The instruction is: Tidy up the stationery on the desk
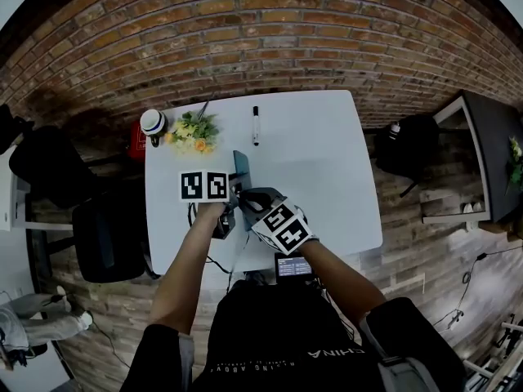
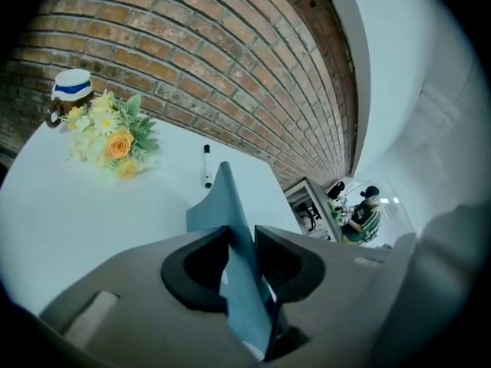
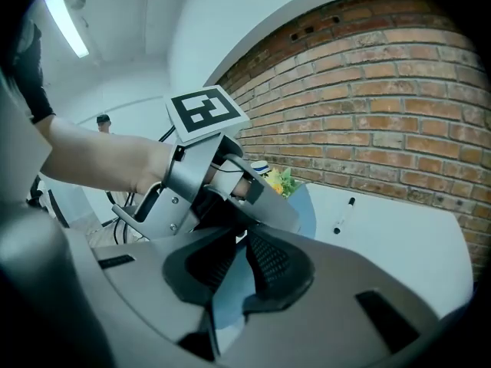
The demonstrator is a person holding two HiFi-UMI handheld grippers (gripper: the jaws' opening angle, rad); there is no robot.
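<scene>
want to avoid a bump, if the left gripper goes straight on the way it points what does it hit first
Probably the white table, a little short of the black marker; depth is unclear. The left gripper points down at it, with the blue sheet leading between its jaws.

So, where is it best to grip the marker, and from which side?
Take the marker at mid-barrel, from above, with the fingers closing across it. It lies flat on the table, with bare space along both long sides.

light: bright, even | edges: fisheye-bent, dark corners | blur: slight
</scene>
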